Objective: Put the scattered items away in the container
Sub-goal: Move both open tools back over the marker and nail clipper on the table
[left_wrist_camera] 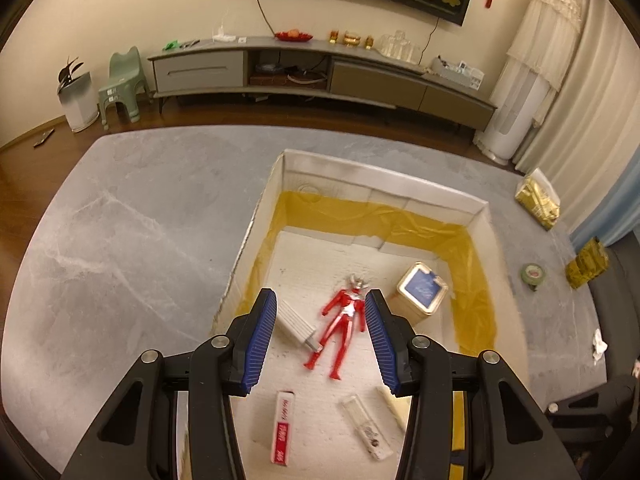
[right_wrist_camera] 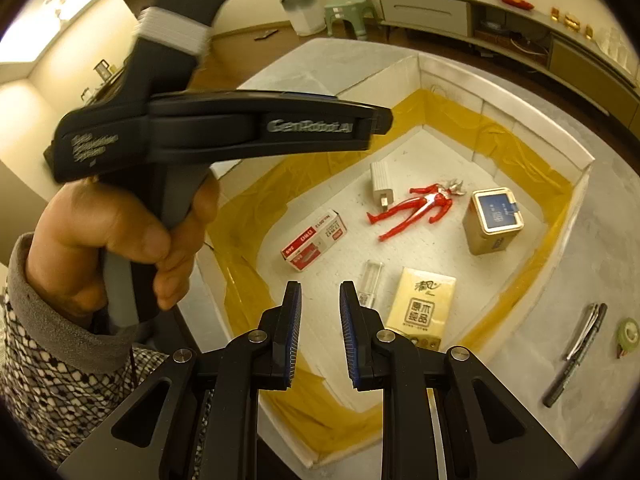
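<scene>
Looking into the container [right_wrist_camera: 532, 132] from left to right, you find six items already inside: a red-and-white staple box [right_wrist_camera: 314, 240], a white charger [right_wrist_camera: 381, 183], a clear tube [right_wrist_camera: 370, 282], a red toy figure [right_wrist_camera: 416, 208], a yellow tissue pack [right_wrist_camera: 424, 306] and a gold tin [right_wrist_camera: 494, 220]. Outside it, on the grey worktop [right_wrist_camera: 608, 208] to the right, pens [right_wrist_camera: 580, 350] and a green tape roll [right_wrist_camera: 627, 333] remain, with two gold packets [left_wrist_camera: 538, 200] farther off in the left wrist view. Judge the task more than half complete. The left gripper [left_wrist_camera: 320, 338] hangs above the container, fingers spread wide and empty. The right gripper [right_wrist_camera: 320, 336] has its fingers parted, holding nothing.
</scene>
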A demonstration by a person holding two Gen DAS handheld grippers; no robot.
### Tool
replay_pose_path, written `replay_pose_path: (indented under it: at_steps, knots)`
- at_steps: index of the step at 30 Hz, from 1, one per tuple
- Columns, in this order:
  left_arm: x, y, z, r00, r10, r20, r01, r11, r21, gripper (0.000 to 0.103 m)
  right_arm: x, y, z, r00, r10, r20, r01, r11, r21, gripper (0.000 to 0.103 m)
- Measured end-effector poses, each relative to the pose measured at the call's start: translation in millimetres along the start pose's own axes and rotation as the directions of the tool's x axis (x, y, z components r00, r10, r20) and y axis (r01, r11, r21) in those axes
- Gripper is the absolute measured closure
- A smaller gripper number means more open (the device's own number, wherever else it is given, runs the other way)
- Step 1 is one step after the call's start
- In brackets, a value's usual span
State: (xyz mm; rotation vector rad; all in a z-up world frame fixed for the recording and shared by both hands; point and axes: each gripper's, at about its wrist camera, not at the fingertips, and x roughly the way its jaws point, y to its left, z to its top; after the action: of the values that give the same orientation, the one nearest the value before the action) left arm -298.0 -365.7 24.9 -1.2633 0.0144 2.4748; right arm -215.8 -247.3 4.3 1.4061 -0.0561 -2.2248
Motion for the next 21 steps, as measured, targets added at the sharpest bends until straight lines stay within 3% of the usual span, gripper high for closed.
replay_pose_path:
  at_steps: [9,21]
  knots:
    - [-41.5,-42.9,-12.9,0.995,0.017,0.094,-0.022,0.998,0.062,0.055,-34.2,-7.3,-22.3,0.994,0.052,0.094,-0.05,0.999,-0.02,0.081]
    - [-75.4,-94.7,-59.3,0.97,-0.075,0.232,0.071,0.997,0.026,0.055,-54.3,-32.4,-57.8,0.977,0.133,0.165,-0.135,0.991,0.0,0.081]
